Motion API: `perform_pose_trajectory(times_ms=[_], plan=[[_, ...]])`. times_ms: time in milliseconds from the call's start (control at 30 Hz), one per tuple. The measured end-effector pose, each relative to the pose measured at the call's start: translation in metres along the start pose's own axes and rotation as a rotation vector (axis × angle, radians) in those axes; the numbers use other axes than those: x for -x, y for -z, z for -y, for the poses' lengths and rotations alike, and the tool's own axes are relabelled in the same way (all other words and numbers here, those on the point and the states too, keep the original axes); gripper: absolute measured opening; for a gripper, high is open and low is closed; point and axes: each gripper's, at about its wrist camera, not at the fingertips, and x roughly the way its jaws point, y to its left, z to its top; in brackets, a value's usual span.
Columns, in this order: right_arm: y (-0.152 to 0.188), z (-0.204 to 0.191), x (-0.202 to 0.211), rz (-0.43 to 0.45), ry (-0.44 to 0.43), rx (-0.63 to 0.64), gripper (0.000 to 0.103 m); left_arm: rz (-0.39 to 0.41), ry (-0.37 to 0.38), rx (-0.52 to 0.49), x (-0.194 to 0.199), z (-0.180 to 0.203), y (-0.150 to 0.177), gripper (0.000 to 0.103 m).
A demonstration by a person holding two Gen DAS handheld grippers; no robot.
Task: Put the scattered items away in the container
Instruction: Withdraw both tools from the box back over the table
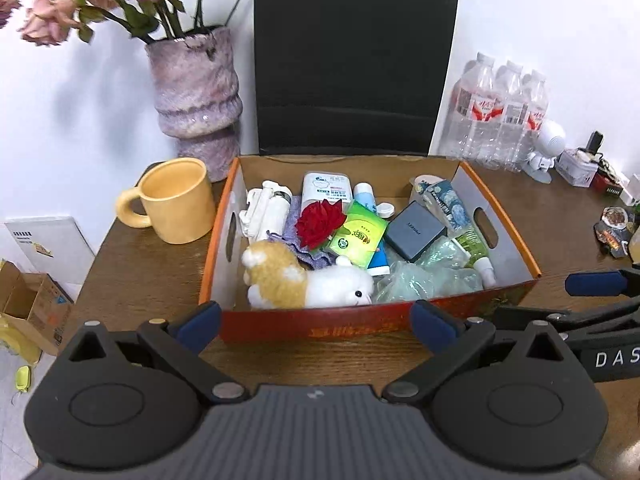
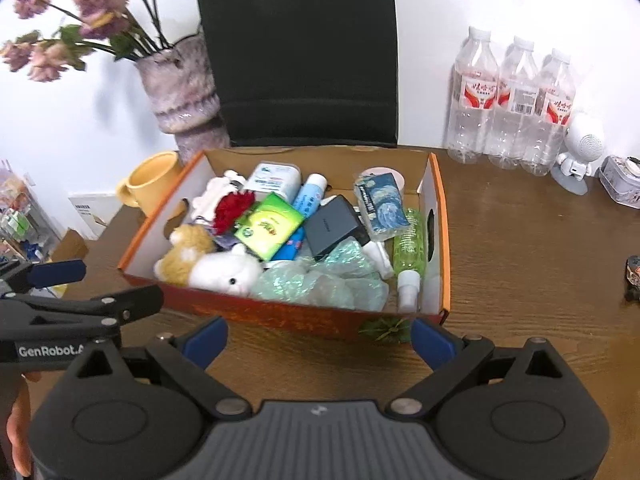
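Note:
An orange-rimmed cardboard box (image 1: 304,326) (image 2: 438,216) stands on the brown table and holds several items: a plush toy (image 1: 308,280) (image 2: 212,264), a red flower (image 1: 318,222), a green tissue pack (image 1: 358,236) (image 2: 270,226), a dark grey box (image 1: 416,232) (image 2: 330,228), a green spray bottle (image 2: 410,248) and crumpled plastic wrap (image 2: 320,284). My left gripper (image 1: 316,322) is open and empty just before the box's front wall. My right gripper (image 2: 320,336) is open and empty at the same wall, to the right of the left one.
A yellow mug (image 1: 176,200) and a purple vase (image 1: 196,96) stand left of the box. A black paper bag (image 1: 352,60) stands behind it. Water bottles (image 2: 512,104), a white figurine (image 2: 580,148), a tin (image 2: 622,182) and small trinkets (image 1: 614,232) sit right.

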Motion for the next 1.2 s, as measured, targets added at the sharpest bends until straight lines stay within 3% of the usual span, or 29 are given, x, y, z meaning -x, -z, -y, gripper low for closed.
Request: perform_pose_trajectory(times_ms=[433,767,1200], plan=[[0.039,-0.018,0.047,0.065,-0.017,0.035,0.099,0.063,0.011,-0.001,0.048,0.000,0.036,0.103],[0.083,-0.027,0.062,0.084,-0.036,0.049,0.102,0.105,-0.021,-0.006,0.074,-0.002,0.084,0.103],[0.149,-0.026,0.055,0.151,-0.049,0.037,0.103,0.182,0.012,0.018,0.067,-0.001,0.152,0.103]])
